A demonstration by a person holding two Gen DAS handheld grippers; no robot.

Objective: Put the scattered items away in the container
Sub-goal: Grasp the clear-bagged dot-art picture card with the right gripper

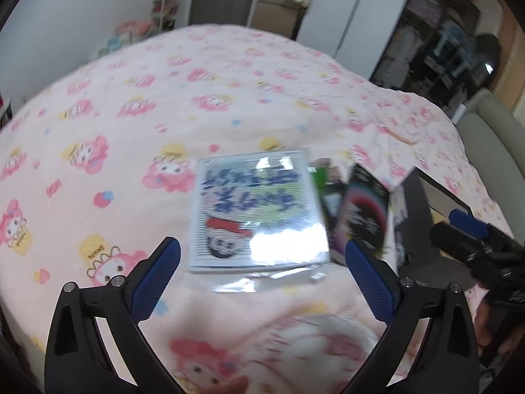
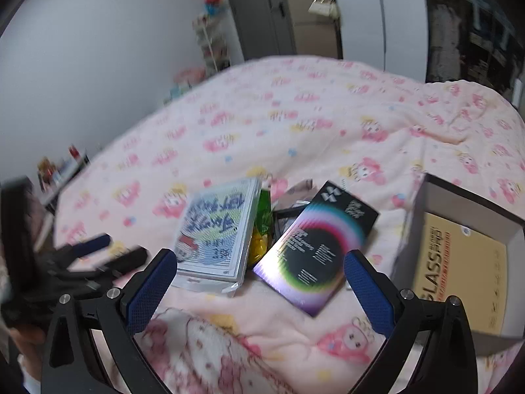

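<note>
container: open cardboard box (image 2: 466, 262) on the bed, at the right edge of the blanket (image 2: 295, 124); only a tan printed sheet or flat pack shows on its floor, none of the scattered items visible inside
items left: blue-and-white sleeved case (image 1: 256, 210), black case with rainbow ring (image 2: 315, 249), green-yellow packet (image 2: 262, 229) wedged between them, plus a dark item or two behind, too blurred to name
item location: all in one loose cluster on the blanket, just left of the box, none touching it as far as I can tell
left claw (image 1: 262, 275): wide open, empty, hovering just short of the sleeved case
right claw (image 2: 259, 292): wide open, empty, tilted down toward the black case
progress: looks like the very start, nothing moved into the box yet
remaining: every item in the cluster needs a pick and drop
next, my guess: right takes the black case (nearest the box), left takes the sleeved case
risk: glossy sleeve may slip; soft bedding gives under a flat pick
</note>
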